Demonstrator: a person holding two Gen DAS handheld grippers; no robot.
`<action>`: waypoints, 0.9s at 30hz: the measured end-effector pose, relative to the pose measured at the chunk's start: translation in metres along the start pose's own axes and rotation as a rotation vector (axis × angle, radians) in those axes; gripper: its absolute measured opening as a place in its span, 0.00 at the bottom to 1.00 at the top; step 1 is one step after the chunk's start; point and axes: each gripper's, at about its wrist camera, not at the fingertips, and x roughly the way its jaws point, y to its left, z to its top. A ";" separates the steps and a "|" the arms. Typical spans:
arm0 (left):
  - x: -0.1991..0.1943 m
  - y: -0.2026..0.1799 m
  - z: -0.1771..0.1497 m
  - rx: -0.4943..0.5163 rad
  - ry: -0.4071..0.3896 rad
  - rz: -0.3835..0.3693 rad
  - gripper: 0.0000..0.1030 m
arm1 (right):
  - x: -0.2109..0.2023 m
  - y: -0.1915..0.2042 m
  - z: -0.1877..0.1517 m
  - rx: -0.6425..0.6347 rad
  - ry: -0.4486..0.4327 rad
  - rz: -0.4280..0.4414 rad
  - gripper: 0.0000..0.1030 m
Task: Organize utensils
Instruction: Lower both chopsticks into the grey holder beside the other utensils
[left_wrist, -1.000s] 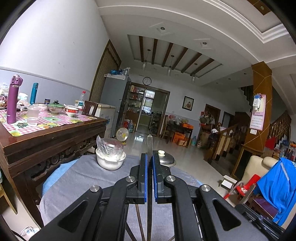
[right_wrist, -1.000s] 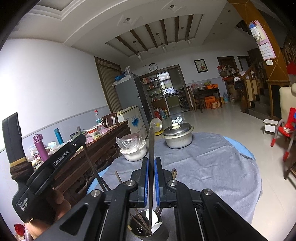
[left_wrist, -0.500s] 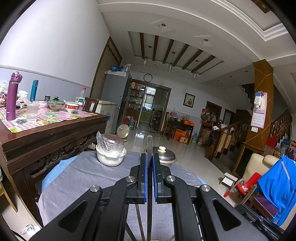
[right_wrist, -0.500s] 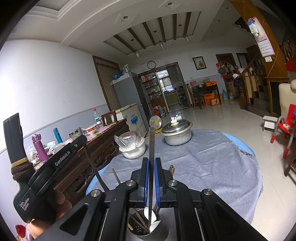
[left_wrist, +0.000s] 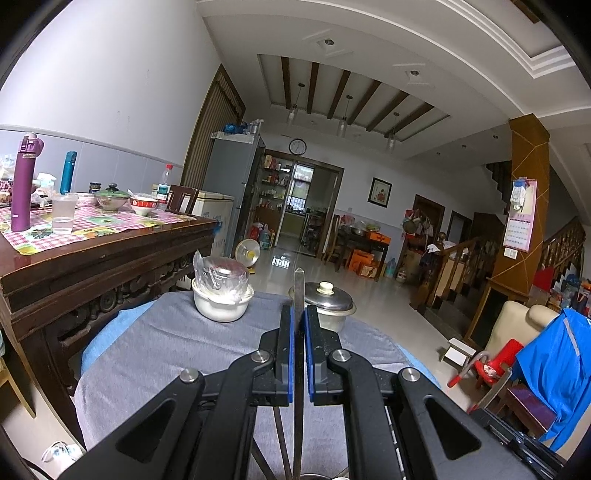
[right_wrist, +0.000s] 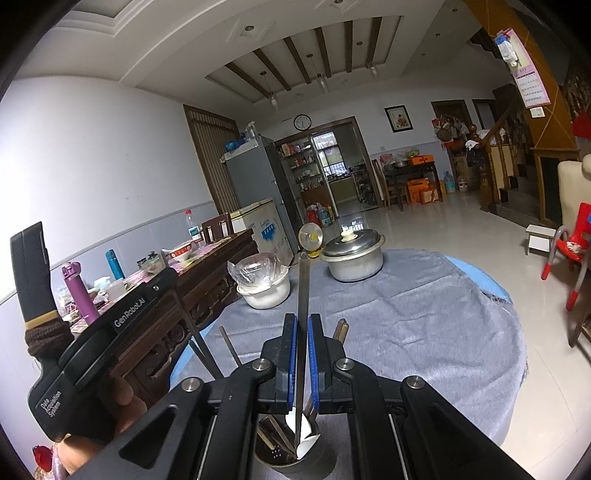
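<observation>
Both sets of fingers, left gripper (left_wrist: 299, 325) and right gripper (right_wrist: 302, 332), clamp upright metal utensil handles (right_wrist: 303, 295)

The utensil holder (right_wrist: 295, 459) is half hidden behind the claw.

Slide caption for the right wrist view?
Right hand-held gripper shut on a metal utensil standing in the utensil holder; left hand-held gripper alongside.
</observation>
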 end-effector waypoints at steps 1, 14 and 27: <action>0.001 0.000 0.000 0.002 0.001 0.002 0.05 | 0.001 0.000 0.000 0.000 0.002 0.000 0.06; 0.008 0.012 -0.006 -0.025 0.008 0.022 0.05 | 0.013 0.004 -0.005 -0.010 0.032 -0.001 0.06; 0.011 0.018 -0.020 -0.012 0.054 0.038 0.05 | 0.026 0.015 -0.017 -0.054 0.083 0.022 0.06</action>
